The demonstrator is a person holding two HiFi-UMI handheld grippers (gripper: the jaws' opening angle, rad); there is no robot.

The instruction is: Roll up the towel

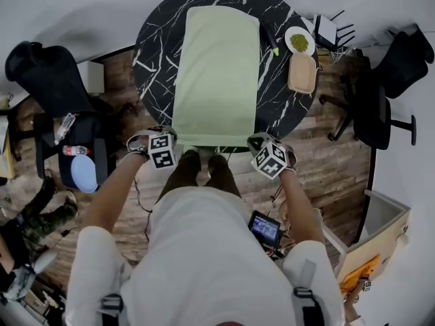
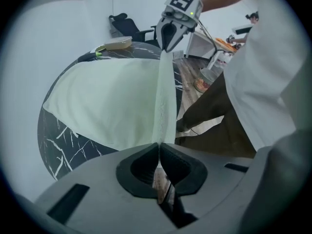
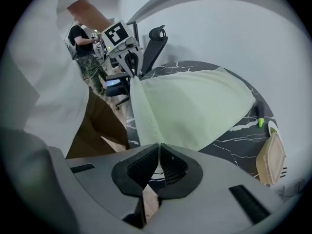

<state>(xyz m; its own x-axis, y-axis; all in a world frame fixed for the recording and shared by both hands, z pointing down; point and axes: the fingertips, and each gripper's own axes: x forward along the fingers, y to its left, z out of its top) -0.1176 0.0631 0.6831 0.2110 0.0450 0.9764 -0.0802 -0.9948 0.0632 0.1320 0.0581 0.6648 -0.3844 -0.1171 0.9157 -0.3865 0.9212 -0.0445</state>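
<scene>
Left gripper (image 2: pixel 159 147) clenched on near left corner of pale green rectangular cloth towel (image 1: pixel 216 73). Right gripper (image 3: pixel 158 150) clenched on near right corner. Near edge taut between them. Rest flat across round black white-veined marble table (image 1: pixel 153 46). Far right: beige oblong container (image 1: pixel 302 73).

Pale green towel (image 1: pixel 216 73), spread flat on table, near edge lifted taut

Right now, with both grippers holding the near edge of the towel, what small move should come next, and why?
Probably move both forward together and lay the held edge over onto the towel, starting the first turn. The left gripper and the right gripper are each shut on a near corner, the edge runs taut between them, and the rest lies flat on the table.
</scene>
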